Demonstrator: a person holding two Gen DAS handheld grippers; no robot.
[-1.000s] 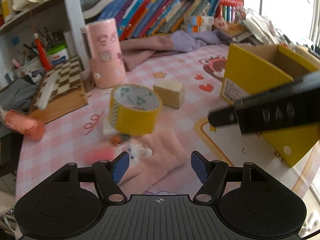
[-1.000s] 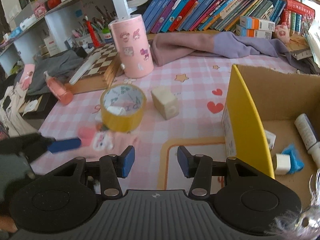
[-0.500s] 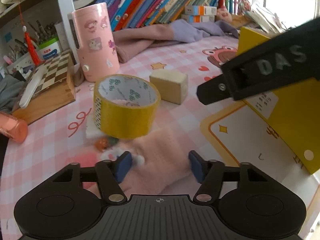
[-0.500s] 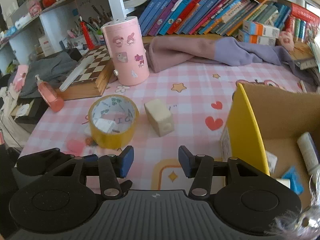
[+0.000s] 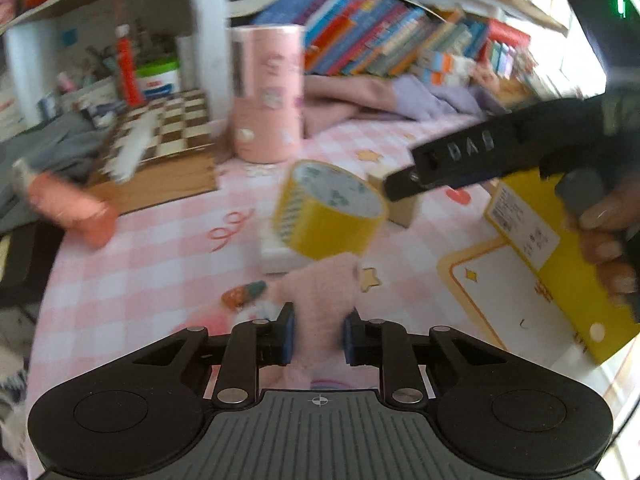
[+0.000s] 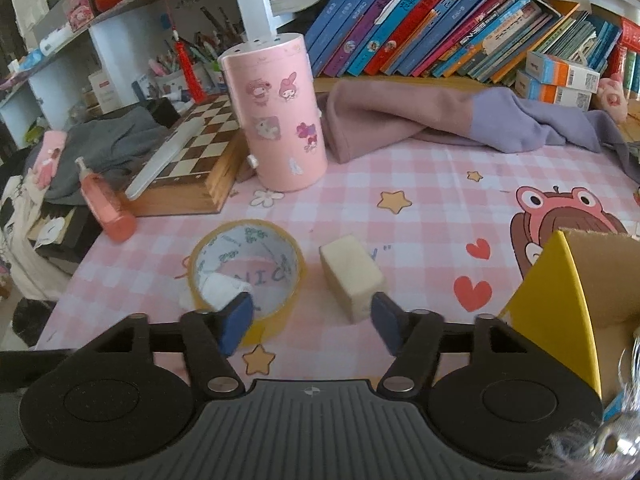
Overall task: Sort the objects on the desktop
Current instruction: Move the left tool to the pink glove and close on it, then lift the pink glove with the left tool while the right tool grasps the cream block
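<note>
My left gripper (image 5: 318,334) is shut on a fluffy pink glove (image 5: 322,300) that lies on the pink checked cloth. A yellow tape roll (image 5: 330,210) sits just beyond it, over a white eraser (image 5: 276,254). My right gripper (image 6: 312,320) is open and empty, above the tape roll (image 6: 246,276) and a cream block (image 6: 352,276). It also shows in the left wrist view (image 5: 460,164), over the block. The yellow cardboard box (image 6: 576,308) stands at the right, and shows in the left wrist view (image 5: 560,248) too.
A pink sticker-covered cylinder (image 6: 278,116), a chessboard box (image 6: 192,160) and a pink pump bottle (image 6: 106,204) stand at the back left. A pink and purple cloth (image 6: 440,120) lies in front of the books. A small orange clip (image 5: 244,294) lies left of the glove.
My left gripper has closed on the pink glove. My right gripper has moved forward over the tape roll and block and has opened wider.
</note>
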